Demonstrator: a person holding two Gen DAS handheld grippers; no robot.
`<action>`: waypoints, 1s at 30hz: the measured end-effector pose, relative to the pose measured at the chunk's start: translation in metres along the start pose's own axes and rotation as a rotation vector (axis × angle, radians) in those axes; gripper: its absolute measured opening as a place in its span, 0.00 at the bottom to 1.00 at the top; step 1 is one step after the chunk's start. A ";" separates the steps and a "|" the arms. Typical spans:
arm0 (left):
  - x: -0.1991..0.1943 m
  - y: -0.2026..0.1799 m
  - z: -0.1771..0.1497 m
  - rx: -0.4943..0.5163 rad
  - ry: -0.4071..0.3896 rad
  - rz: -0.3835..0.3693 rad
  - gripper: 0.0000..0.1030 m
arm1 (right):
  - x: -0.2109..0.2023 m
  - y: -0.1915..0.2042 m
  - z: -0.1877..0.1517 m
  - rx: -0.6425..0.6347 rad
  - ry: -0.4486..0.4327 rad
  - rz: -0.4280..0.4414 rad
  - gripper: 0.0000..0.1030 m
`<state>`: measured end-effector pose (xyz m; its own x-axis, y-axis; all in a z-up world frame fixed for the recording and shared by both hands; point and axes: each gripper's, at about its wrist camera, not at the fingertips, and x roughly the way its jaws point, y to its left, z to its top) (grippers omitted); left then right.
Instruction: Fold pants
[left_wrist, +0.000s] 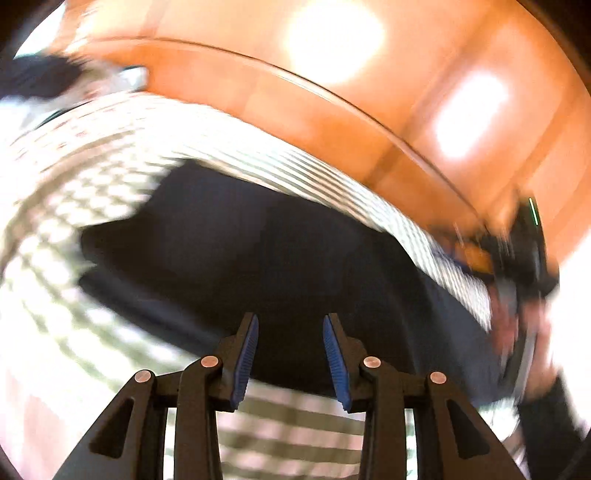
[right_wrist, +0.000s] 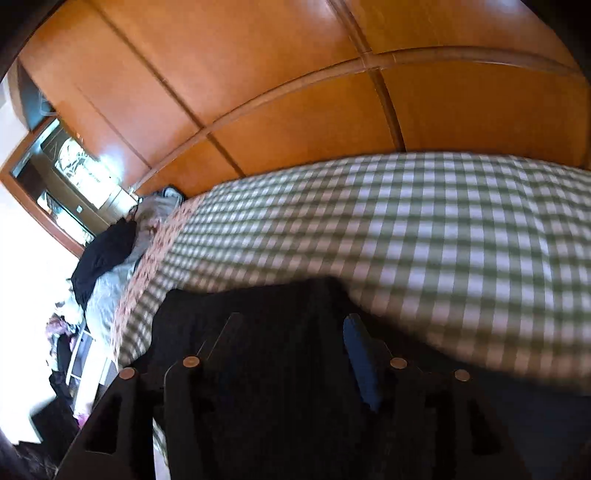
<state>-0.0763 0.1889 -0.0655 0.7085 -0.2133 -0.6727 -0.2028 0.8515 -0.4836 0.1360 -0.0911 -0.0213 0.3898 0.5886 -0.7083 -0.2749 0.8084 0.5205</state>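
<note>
No writing I could read in either view; both blurred. In left cam, my left gripper (left_wrist: 290, 354) stood wide, blue pads (left_wrist: 243, 365) apart w/ nothing between, tips over the near edge of the dark pants (left_wrist: 266, 258), which lay mid-frame on the checked cover (left_wrist: 74, 206). Cover ran free to the left; wood panels (left_wrist: 369, 110) closed off the top. At right edge I saw a hand (left_wrist: 532, 332) w/ the other tool, smeared. In right cam, right gripper (right_wrist: 291, 354) sat low over pants (right_wrist: 280, 306) at bottom centre; fingers spread, but too dark to tell if cloth was caught. Open cover (right_wrist: 424, 229) upper right, clothes pile (right_wrist: 107, 254) at left.
</note>
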 end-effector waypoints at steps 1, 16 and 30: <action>-0.010 0.018 0.005 -0.062 -0.021 0.015 0.36 | -0.002 0.003 -0.013 -0.007 0.005 -0.007 0.54; 0.007 0.107 0.042 -0.396 0.063 0.062 0.33 | 0.012 0.013 -0.109 -0.209 0.067 -0.194 0.55; 0.015 0.116 0.032 -0.351 0.068 0.119 0.13 | 0.032 0.033 -0.123 -0.303 0.063 -0.232 1.00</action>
<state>-0.0674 0.2997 -0.1142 0.6217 -0.1641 -0.7659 -0.5087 0.6590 -0.5541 0.0308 -0.0451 -0.0856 0.4204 0.3812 -0.8234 -0.4363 0.8806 0.1849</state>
